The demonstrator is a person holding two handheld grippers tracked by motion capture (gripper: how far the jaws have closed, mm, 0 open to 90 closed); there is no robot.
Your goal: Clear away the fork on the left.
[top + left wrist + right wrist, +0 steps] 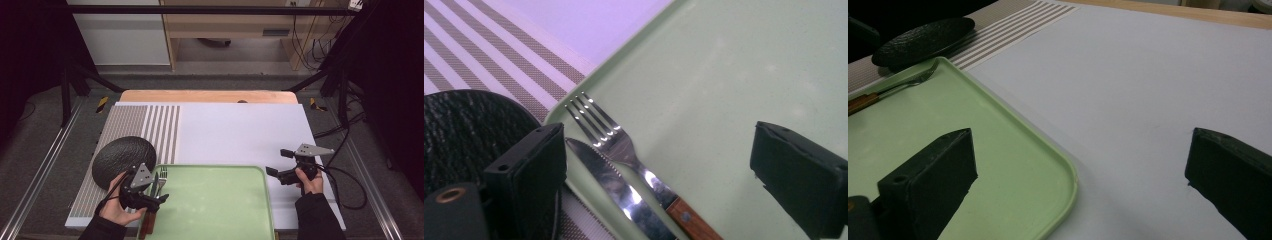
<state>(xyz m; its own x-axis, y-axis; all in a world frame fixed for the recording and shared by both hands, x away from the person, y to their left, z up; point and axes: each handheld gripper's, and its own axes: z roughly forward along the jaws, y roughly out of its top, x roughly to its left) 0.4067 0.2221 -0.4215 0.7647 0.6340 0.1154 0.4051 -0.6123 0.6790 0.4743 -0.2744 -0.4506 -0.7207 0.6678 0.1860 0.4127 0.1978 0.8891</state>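
Note:
A fork [621, 147] and a knife [611, 182] with wooden handles lie side by side at the left edge of a green tray [724, 75]. My left gripper [656, 145] hovers just above them, open, its jaws wide to either side of the cutlery and not touching it. In the high view the left gripper [157, 200] is at the tray's [215, 200] near left corner, over the fork [162, 176]. My right gripper [278, 162] is held open and empty over the white mat, just right of the tray. In its own view the right gripper [1080, 137] straddles the tray's corner [1013, 145].
A black textured plate [123, 160] rests on a striped placemat [150, 130] left of the tray. A white mat [240, 135] covers most of the wooden table [205, 96]. Cables trail off the right side.

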